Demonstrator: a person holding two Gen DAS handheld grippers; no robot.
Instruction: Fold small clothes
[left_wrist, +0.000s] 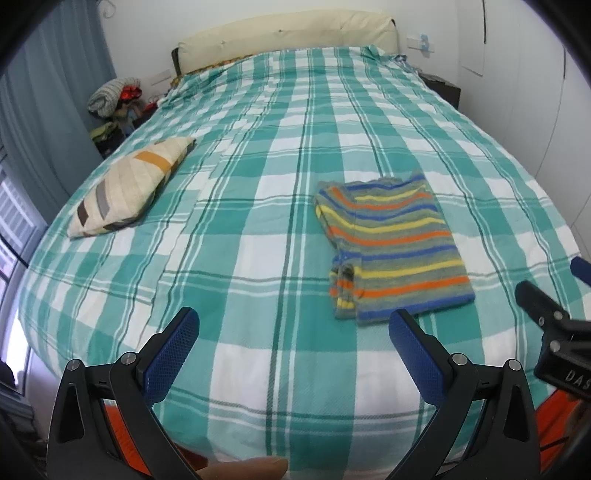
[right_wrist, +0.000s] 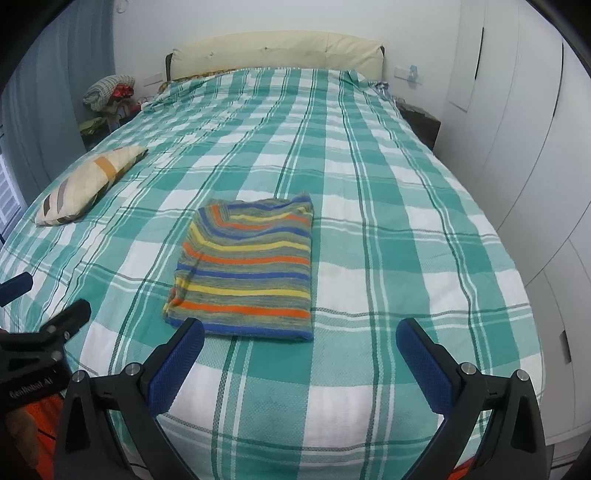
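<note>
Both sets of jaws are spread wide with nothing between them. Left gripper (left_wrist: 293, 332) hangs over the near edge of the bed (left_wrist: 258, 258), and the right gripper (right_wrist: 300, 341) does the same a bit further to the right, so each one pokes into the edge of the other's view.

Striped shirt (right_wrist: 247, 266) is lying flat on the checked teal-and-white bedspread (right_wrist: 369, 221), folded up into a neat rectangle, grey with orange, yellow and blue stripes. In the right wrist view its near edge sits just past the left blue pad (right_wrist: 177, 365), which overlaps the near-left corner in the picture; can't tell if it's touching. In the left wrist view the shirt is off to the right, just beyond the right pad (left_wrist: 417, 354).

Over on the left side of the bed there's a cream pillow (left_wrist: 129, 188) with grey, brown and orange bars, well apart from the shirt. Cream headboard (right_wrist: 277, 51) at the far end, white wardrobe doors (right_wrist: 517, 147) down the right side, blue curtain (left_wrist: 48, 110) on the left.
</note>
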